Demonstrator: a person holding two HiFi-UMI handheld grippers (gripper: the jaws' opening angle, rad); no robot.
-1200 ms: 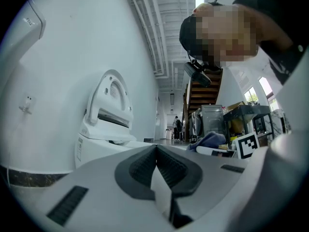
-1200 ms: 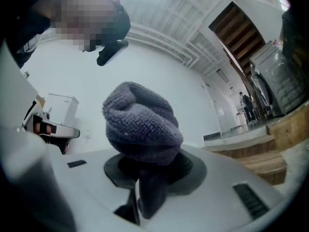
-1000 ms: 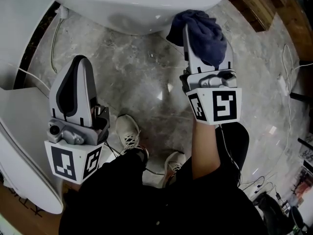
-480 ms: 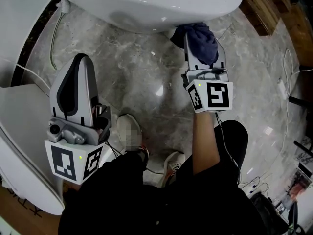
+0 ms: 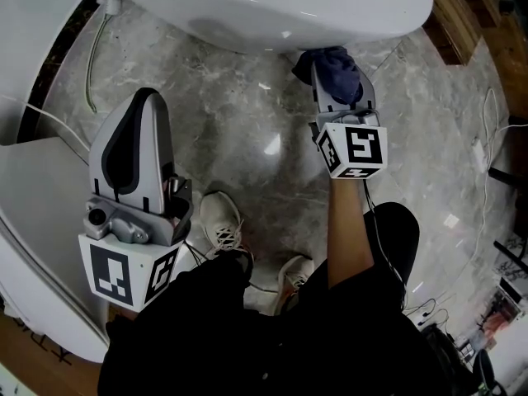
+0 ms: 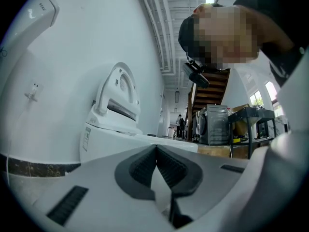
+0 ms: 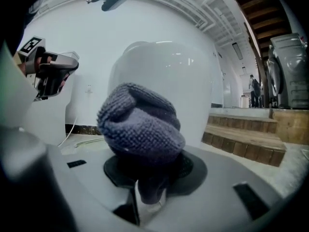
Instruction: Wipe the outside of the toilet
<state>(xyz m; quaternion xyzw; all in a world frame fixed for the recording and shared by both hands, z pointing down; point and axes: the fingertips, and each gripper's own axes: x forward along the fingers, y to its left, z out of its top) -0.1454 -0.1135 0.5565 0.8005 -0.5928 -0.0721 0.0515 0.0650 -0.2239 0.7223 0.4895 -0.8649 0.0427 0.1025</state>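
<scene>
Ahead, the outstretched right claw (image 5: 332, 63) grips a dark cloth (image 5: 340, 71) at the toilet (image 5: 247, 11); the left claw (image 5: 142, 99) sits back, clenched empty.

The white ceramic toilet bowl (image 5: 247, 11) is viewed steeply from overhead and closely, level, from behind the right gripper (image 7: 147, 178).
</scene>
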